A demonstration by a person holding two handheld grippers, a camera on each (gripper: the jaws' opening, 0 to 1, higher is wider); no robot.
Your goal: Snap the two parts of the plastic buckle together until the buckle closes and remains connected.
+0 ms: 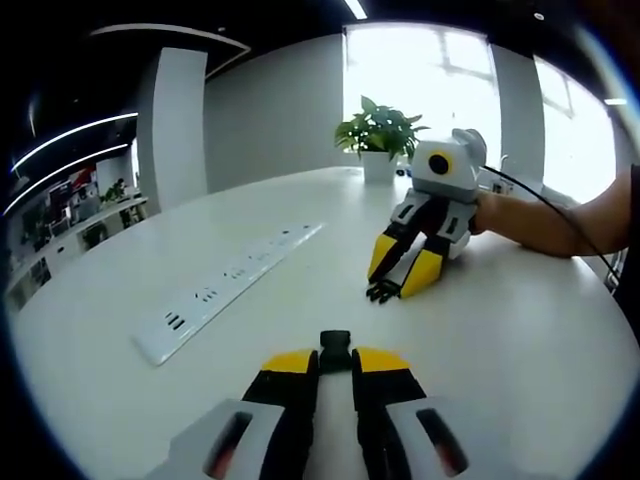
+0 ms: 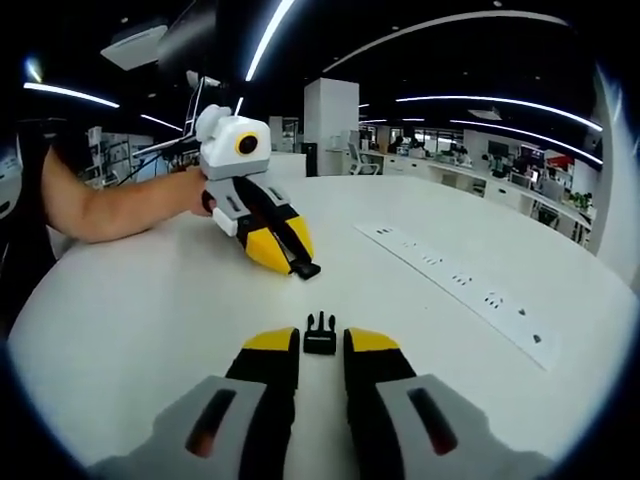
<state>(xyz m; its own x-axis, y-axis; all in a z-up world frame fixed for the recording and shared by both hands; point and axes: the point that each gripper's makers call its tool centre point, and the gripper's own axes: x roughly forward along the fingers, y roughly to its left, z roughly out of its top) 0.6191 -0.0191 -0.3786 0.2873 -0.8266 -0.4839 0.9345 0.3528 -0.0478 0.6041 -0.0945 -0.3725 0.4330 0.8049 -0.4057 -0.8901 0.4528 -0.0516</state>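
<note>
In the left gripper view, my left gripper (image 1: 335, 358) is shut on the black socket half of the buckle (image 1: 335, 343), which sticks out past the yellow fingertips just above the white table (image 1: 500, 340). Ahead and to the right, the right gripper (image 1: 392, 290) touches the table with the black pronged half (image 1: 381, 293) at its tip. In the right gripper view, my right gripper (image 2: 320, 345) is shut on that pronged half (image 2: 319, 333), prongs pointing away. The left gripper (image 2: 298, 262) lies ahead with the socket half (image 2: 306, 269) poking from its shut fingers. The two halves are apart.
A long white power strip (image 1: 230, 285) (image 2: 460, 280) lies flat on the table beside both grippers. A potted plant (image 1: 378, 135) stands at the far edge by the window. A person's forearms (image 1: 560, 220) (image 2: 110, 210) hold the grippers, with a black cable (image 1: 545, 195) trailing.
</note>
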